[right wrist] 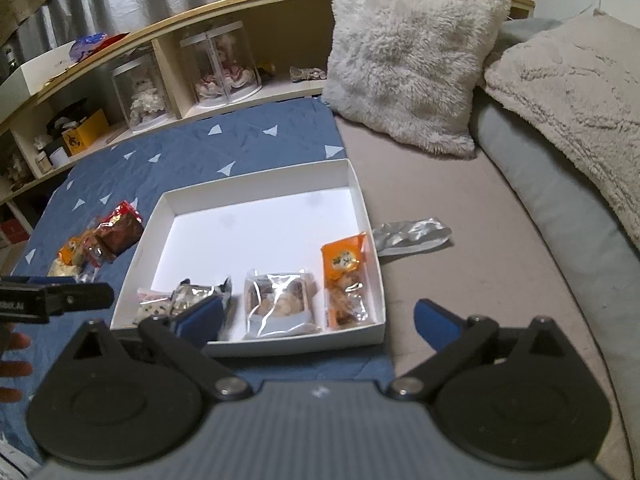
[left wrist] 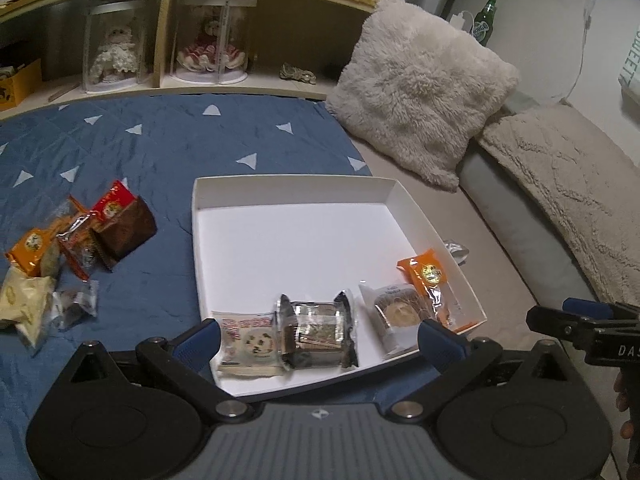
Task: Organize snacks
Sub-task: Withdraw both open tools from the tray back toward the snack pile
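A white shallow box (left wrist: 292, 188) (right wrist: 256, 192) lies on the blue bedspread. Along its near edge lie several wrapped snacks: a panda cookie pack (left wrist: 250, 342) (right wrist: 154, 308), a silver-wrapped brownie (left wrist: 318, 330) (right wrist: 192, 294), a round cake in clear wrap (left wrist: 398, 312) (right wrist: 278, 300) and an orange pack (left wrist: 434, 284) (right wrist: 346, 276). A pile of loose snacks (left wrist: 76, 248) (right wrist: 100, 244) lies left of the box. My left gripper (left wrist: 320, 344) is open and empty above the box's near edge. My right gripper (right wrist: 320, 320) is open and empty over the box's near right corner.
A silver foil wrapper (right wrist: 412, 236) (left wrist: 456, 250) lies right of the box. A fluffy white pillow (left wrist: 420, 88) (right wrist: 408, 52) and a beige blanket (left wrist: 572, 200) (right wrist: 576, 104) lie to the right. A wooden shelf (left wrist: 200, 32) with boxed dolls runs behind.
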### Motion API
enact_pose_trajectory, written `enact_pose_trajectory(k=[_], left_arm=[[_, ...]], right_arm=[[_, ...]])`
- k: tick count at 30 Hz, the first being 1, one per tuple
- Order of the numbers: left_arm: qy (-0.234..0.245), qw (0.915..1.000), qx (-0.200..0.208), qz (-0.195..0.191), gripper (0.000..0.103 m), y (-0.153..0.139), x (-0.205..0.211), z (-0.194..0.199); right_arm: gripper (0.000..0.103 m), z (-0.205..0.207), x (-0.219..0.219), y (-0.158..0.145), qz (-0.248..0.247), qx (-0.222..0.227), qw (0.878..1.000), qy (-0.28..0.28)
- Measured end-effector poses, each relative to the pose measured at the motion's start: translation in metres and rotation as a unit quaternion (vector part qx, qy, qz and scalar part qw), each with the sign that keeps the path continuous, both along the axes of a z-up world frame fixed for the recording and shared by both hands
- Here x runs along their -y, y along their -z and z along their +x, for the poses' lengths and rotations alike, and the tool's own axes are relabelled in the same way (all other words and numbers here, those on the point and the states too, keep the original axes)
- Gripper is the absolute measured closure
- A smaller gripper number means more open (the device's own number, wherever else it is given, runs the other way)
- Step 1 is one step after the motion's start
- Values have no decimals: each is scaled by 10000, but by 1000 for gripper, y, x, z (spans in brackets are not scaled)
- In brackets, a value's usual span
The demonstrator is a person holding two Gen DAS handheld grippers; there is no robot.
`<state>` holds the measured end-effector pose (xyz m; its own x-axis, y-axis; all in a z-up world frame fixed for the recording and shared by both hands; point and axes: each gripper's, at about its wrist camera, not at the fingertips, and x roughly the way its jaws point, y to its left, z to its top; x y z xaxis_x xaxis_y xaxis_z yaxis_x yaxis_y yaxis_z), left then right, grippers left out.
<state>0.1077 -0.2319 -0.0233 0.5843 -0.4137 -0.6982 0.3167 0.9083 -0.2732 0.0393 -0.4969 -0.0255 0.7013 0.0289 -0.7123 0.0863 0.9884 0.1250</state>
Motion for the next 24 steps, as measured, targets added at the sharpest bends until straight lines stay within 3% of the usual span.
enact_pose_trajectory(k=[13,24], left_arm=[[-506,9987,56,14,0,-1,-79,0],[-1049,9944,91,108,0,-4,-160,3]], right_arm=[[1,7,-35,-3,8,105,9999,-9],[1,38,-106,-11,-75,256,9985,-481]])
